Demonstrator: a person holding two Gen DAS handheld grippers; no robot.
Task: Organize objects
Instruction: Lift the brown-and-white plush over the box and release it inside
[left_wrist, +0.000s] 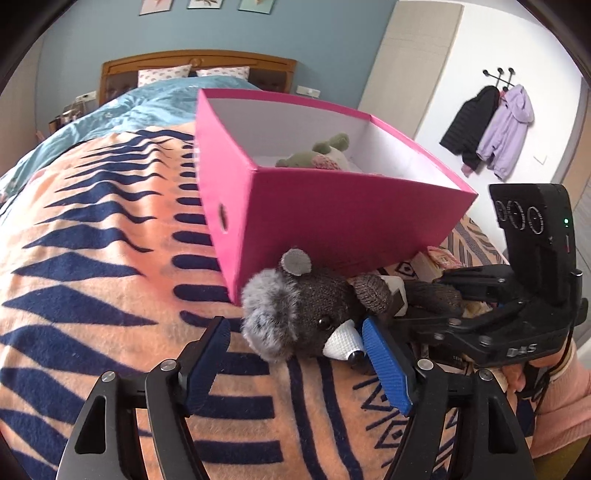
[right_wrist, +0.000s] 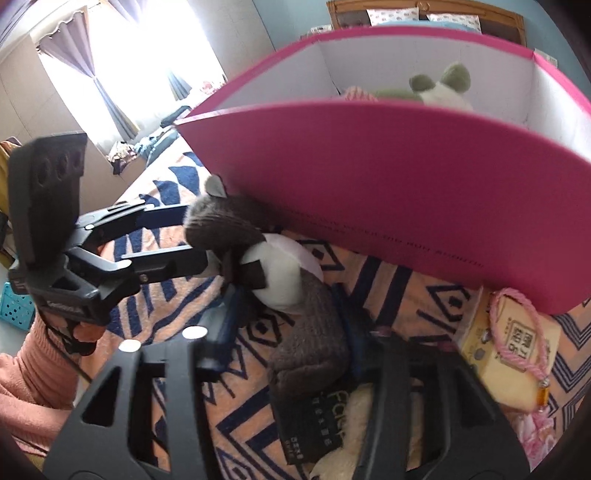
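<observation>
On the left of the left wrist view the bed's blanket spreads out, peach with navy stripes. The left tongs stand wide apart, with the koala lying on its side between the blue pads; the head sits in the gap, the white snout touching the right pad, the left pad clear of the fur. Just behind the koala rests the pink box, open-topped, with a green-eared plush inside. To the right, the right tongs reach in at the koala's body; whether they pinch it cannot be told here.

In the right wrist view the left tongs come from the left, their arms on either side of the koala head. The right tongs straddle the koala's lower body, fingers close at its sides; a firm grip cannot be confirmed. A black tag and cream fur lie below. Further right, a small yellow box with a pink cord lies against the pink box
</observation>
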